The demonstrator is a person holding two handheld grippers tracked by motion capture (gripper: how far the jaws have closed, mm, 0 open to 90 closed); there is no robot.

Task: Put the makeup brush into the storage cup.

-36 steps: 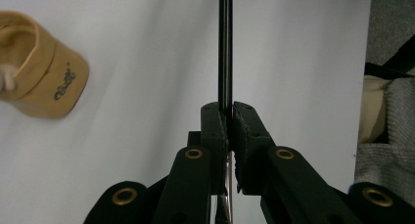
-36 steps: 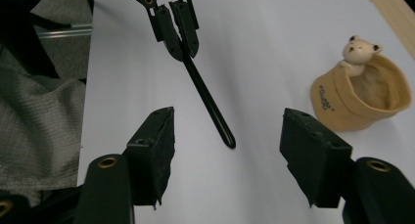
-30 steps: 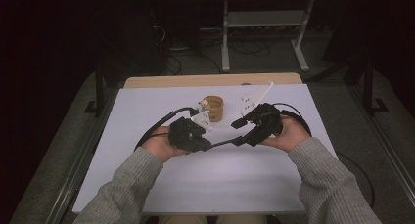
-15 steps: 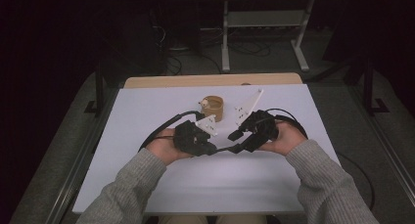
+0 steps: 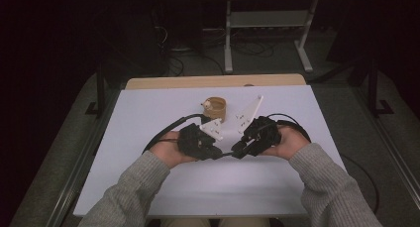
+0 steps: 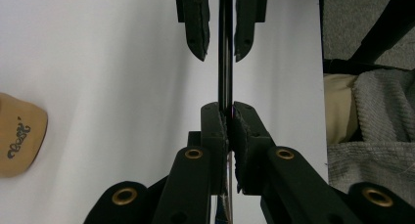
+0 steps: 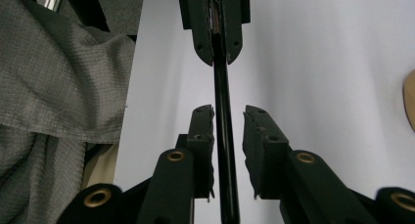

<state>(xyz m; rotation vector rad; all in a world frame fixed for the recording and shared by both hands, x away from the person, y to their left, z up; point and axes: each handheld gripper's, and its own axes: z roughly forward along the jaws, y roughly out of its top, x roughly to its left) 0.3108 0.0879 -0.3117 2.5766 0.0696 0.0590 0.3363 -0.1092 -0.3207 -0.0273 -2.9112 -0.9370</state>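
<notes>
High view: a thin black rod (image 5: 226, 154) spans the gap between the two grippers, low over the white table (image 5: 148, 108), near the middle of its near half. It is dark, slim and straight, with a slight sheen.

Left gripper (image 5: 216, 153): left gripper view shows its jaws pressed together on one end of the rod (image 6: 225, 57), pads tight against both sides.

Right gripper (image 5: 236, 151): its jaws have just been closing. Right gripper view shows the rod (image 7: 221, 101) between them, lying against one pad, with a clear gap to the other, so the pinch is not complete. Farther along, the left gripper's jaws clamp the rod's other end.

Surroundings, left to right in the high view: black cable (image 5: 166, 130) loops on the table from the left gripper; a tan round cup (image 5: 216, 108) stands beyond the grippers, well clear of the rod; another cable (image 5: 292, 124) curves behind the right hand. Grey sleeves (image 5: 324, 182) come in from the bottom edge. Nothing lies between the rod and the grippers.
</notes>
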